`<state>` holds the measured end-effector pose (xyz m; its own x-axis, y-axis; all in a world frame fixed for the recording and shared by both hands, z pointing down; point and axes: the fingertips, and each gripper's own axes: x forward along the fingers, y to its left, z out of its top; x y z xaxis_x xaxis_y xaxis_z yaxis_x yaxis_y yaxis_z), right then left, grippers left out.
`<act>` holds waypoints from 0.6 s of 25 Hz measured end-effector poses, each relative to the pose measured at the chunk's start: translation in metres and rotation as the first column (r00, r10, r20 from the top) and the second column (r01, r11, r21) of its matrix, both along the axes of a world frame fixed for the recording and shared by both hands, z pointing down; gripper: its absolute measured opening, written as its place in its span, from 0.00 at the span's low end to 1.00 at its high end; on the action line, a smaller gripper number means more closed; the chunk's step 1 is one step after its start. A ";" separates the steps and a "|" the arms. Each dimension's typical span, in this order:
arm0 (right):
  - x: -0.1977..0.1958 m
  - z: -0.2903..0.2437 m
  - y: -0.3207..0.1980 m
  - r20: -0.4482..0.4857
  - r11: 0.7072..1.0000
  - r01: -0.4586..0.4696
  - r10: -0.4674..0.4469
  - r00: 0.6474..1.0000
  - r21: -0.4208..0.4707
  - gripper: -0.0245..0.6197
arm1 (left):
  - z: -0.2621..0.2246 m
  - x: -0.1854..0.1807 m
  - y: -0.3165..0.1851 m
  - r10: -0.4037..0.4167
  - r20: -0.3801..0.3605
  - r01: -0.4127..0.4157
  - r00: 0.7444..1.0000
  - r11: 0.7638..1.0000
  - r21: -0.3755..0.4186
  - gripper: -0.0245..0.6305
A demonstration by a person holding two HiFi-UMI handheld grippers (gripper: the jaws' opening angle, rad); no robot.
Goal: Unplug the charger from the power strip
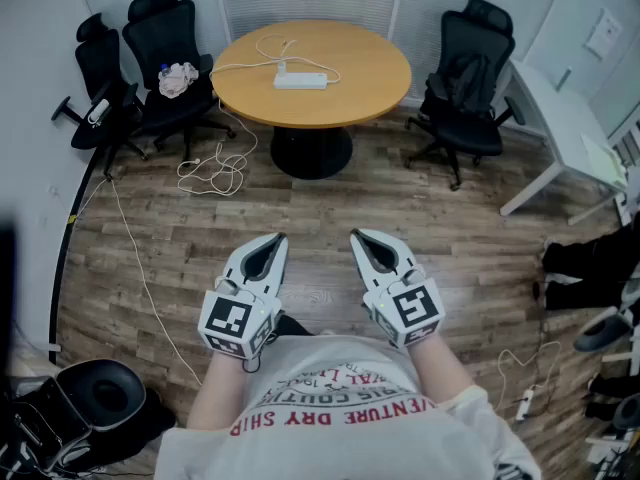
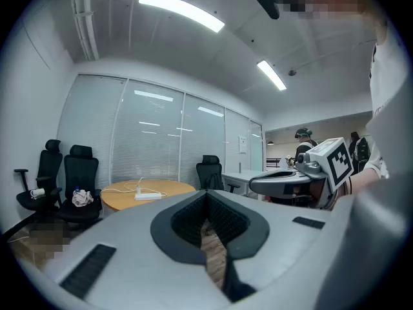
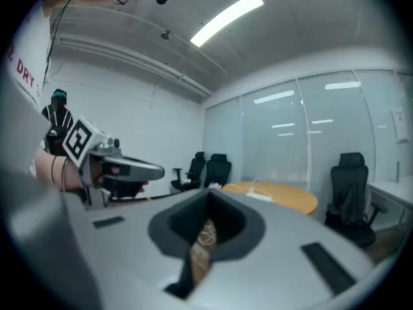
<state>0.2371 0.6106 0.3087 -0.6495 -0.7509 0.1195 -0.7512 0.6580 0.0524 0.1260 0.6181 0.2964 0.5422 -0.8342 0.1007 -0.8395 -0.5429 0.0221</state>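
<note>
The likeliest trouble, as I judge it, is that the slim white plastic power strip (image 1: pixel 300 80) lies loose on the round light-wood desk (image 1: pixel 340 108). A pull on the small white charger (image 1: pixel 283 67) without the other gripper pinning the strip would probably lift or drag the whole strip instead of freeing the plug. The charger stands at the strip's left end and its thin white cable (image 1: pixel 262 46) loops across the desk top, so a careless grip could catch the cord instead of the body and strain it. A tangle of white cord on the wooden floor (image 1: pixel 212 173) lies by the desk's foot and could snag a step on the way in. Both the left gripper (image 1: pixel 278 239) and the right gripper (image 1: pixel 358 236) are clenched on nothing and held close to the person's body, well apart from the desk. The strip sits near the desk's middle, flat and pale, with the charger a low bump too small to read in detail.
</note>
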 end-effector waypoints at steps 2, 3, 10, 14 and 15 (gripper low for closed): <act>-0.001 -0.004 0.000 0.004 1.000 0.001 -0.001 1.000 0.010 0.07 | 0.002 0.000 0.000 -0.007 -0.002 0.007 1.000 1.000 0.000 0.08; -0.002 -0.004 0.000 0.004 1.000 0.003 -0.003 1.000 0.013 0.07 | 0.002 -0.001 -0.001 -0.010 -0.003 0.010 1.000 1.000 0.000 0.08; -0.005 0.000 -0.008 -0.001 1.000 0.011 -0.011 1.000 0.009 0.07 | 0.006 0.001 -0.008 -0.008 0.001 0.008 1.000 1.000 -0.013 0.08; -0.008 0.002 -0.014 -0.021 0.999 0.019 -0.018 1.000 0.028 0.07 | 0.008 0.003 -0.015 -0.008 -0.001 0.008 1.000 1.000 -0.025 0.08; -0.009 0.002 -0.017 -0.026 0.999 0.017 -0.016 1.000 0.028 0.07 | 0.009 0.003 -0.017 -0.009 -0.001 0.009 1.000 1.000 -0.028 0.08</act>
<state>0.2284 0.5934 0.3107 -0.6586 -0.7437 0.1148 -0.7387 0.6680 0.0901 0.1291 0.6012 0.3051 0.5349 -0.8357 0.1242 -0.8442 -0.5347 0.0380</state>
